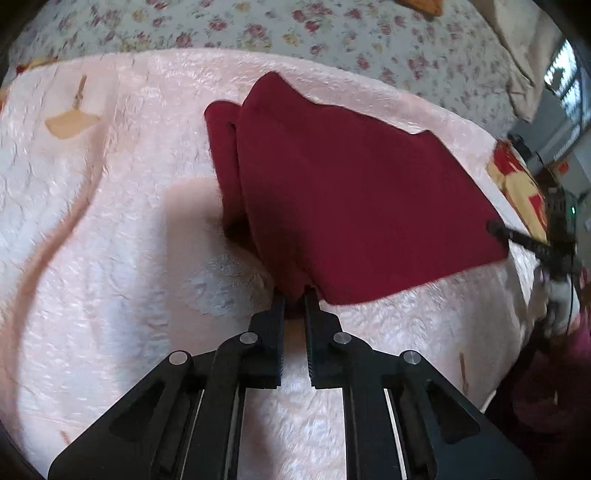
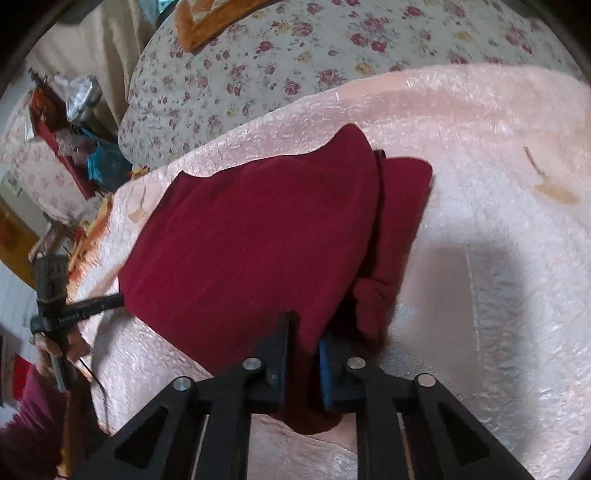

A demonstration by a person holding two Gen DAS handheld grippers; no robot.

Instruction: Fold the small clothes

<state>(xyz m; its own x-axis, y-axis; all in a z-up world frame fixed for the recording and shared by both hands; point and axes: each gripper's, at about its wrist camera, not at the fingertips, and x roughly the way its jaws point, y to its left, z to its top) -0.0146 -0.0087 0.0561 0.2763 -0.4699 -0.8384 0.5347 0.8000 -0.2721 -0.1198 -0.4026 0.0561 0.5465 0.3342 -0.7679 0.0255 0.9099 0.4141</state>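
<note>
- Dark red garment (image 1: 351, 192) lies on a pink textured blanket (image 1: 110, 221), one layer doubled over another along one side.
- Left gripper (image 1: 295, 295) is clamped on the near hem of the garment, cloth pinched between its tips.
- Right gripper (image 2: 304, 332) is closed on the garment's near edge too; red cloth fills the gap between its pads.
- Left wrist view only: the other gripper's black fingers (image 1: 517, 240) at the garment's far right corner, and a red-and-yellow cushion (image 1: 517, 181) beyond.
- Right wrist view only: a hand (image 2: 55, 350) on the other tool at far left, and cluttered shelves (image 2: 70, 122).
- Bare blanket lies all round the garment, widest on the folded side.
- Floral quilt (image 2: 258, 66) behind the blanket; an orange item (image 2: 207, 22) on it.
</note>
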